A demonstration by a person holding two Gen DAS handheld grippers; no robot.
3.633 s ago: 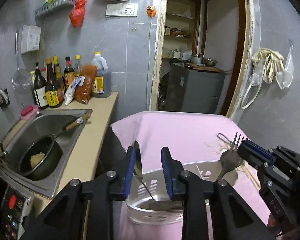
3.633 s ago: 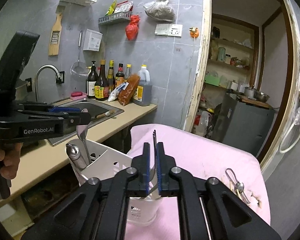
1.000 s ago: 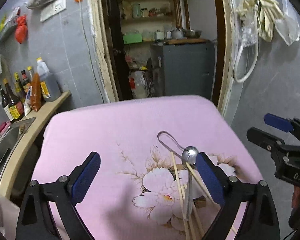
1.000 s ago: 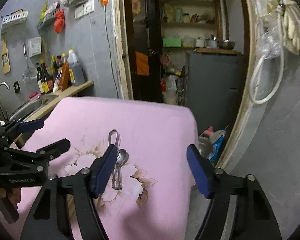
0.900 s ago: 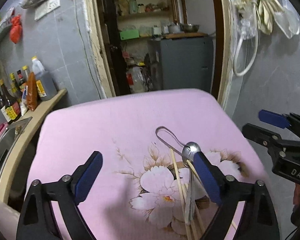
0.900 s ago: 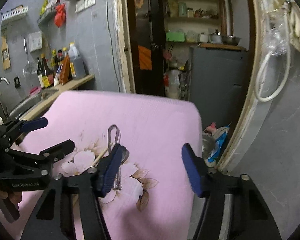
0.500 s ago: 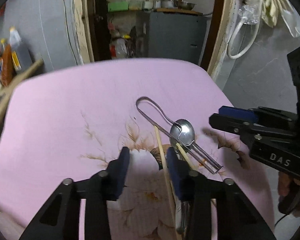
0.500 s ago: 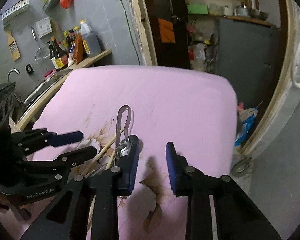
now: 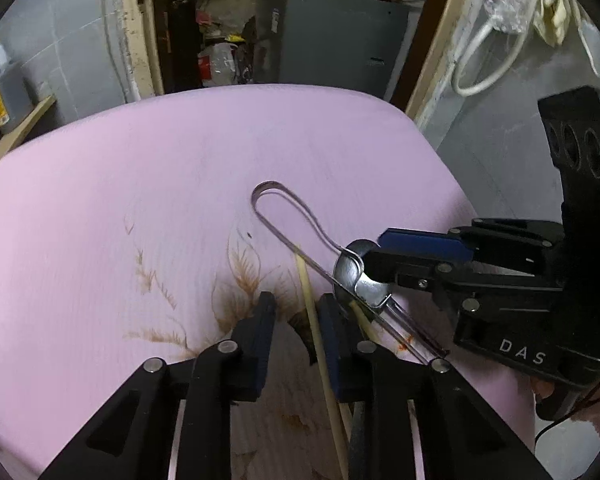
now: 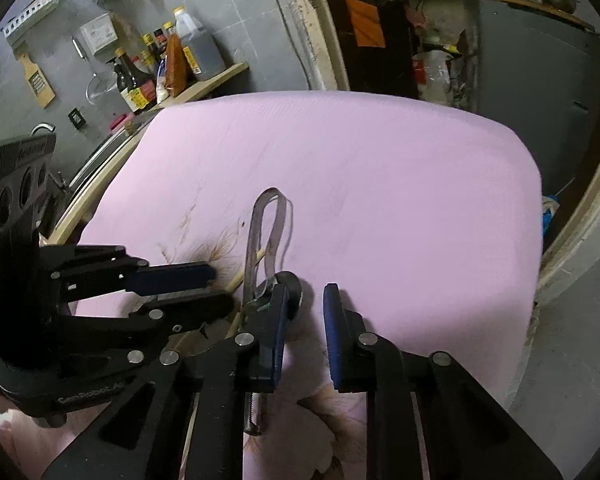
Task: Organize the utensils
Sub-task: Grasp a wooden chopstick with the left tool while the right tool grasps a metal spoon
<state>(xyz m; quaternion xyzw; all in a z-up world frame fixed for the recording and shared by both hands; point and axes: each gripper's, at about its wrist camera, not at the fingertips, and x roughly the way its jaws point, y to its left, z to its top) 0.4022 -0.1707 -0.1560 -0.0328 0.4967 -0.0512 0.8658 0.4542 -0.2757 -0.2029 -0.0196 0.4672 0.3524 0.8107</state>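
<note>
left wrist view shows a thin wooden chopstick [image 9: 310, 312], light, stiff and apt to roll, lying on the pink tabletop [image 9: 140, 184] between the fingers of the left gripper [image 9: 296, 312], which have just been closing and stand narrowly apart, not visibly pinching it; mid-shaft looks the sensible hold. the right gripper [image 10: 306, 300], also just closing, has nothing between its fingers, with the slick steel spoon [image 9: 350, 268] and looped tongs [image 9: 288, 220] by its left finger.

metal tongs [image 9: 296, 216], looped end far; steel spoon [image 9: 350, 270] bowl across them; pale wooden chopsticks [image 9: 314, 328] alongside, flat on pink cloth.
</note>
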